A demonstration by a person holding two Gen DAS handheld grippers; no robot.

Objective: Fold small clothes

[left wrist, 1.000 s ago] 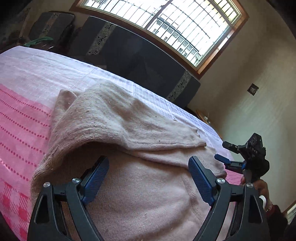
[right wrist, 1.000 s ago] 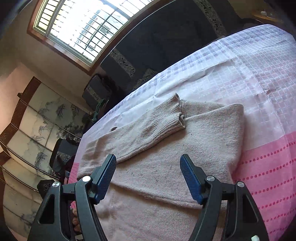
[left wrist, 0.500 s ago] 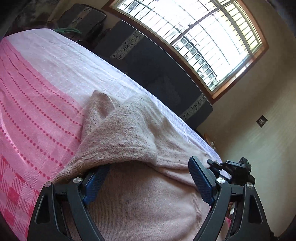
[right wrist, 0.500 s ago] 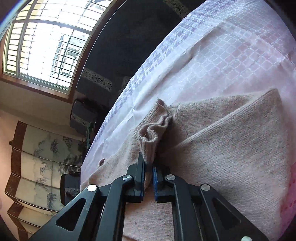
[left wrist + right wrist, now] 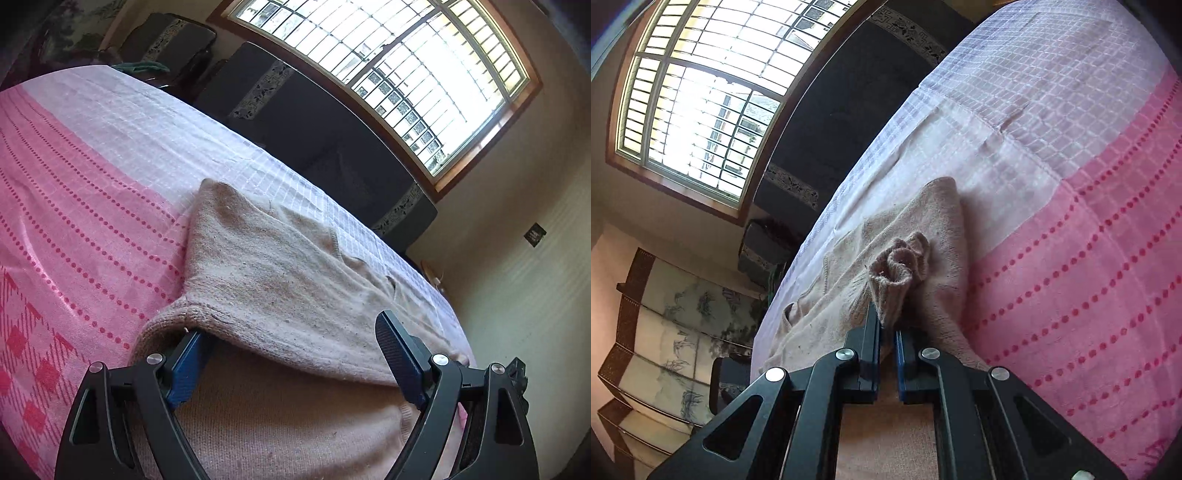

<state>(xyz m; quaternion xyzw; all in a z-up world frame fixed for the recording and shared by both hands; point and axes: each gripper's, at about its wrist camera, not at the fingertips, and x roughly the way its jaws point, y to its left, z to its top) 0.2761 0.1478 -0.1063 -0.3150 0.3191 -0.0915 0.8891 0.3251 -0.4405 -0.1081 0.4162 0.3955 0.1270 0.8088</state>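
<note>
A beige knitted wool sweater [image 5: 280,280], flecked with dark lint, lies partly folded on the bed, spreading ahead of and beneath both claws. One thick folded layer, its ribbed hem rounded at the near corner, drapes across the left claw [image 5: 291,354], resting over that claw's left fingertip and reaching to the right one. The sweater's ribbed sleeve cuff [image 5: 897,273] stands bunched and crumpled, pinched at the tips of the right claw [image 5: 888,332], with the sleeve trailing away to the claw's left.
</note>
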